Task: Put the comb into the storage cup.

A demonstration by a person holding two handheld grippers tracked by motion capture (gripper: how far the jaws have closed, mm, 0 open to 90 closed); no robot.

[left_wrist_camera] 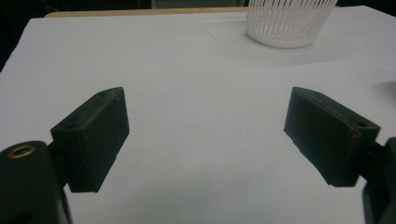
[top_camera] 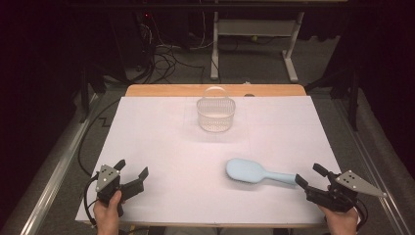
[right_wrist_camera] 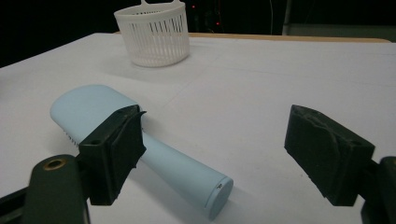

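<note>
While the right hand rests low at the near right corner of the counter, its right gripper points left at the light blue brush. Its fingers are wide apart and hold nothing. The brush handle lies just before them, maybe touching one finger. The left gripper is also open and empty. The white basket stands far back.

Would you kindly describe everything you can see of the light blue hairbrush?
The light blue hairbrush looks like smooth matte plastic, with a rounded oblong head and a round, flat-ended handle. It lies flat, bristles down, on the white table cover, handle toward the right gripper. That gripper's open jaws stand by the handle end; nothing else touches it.
</note>
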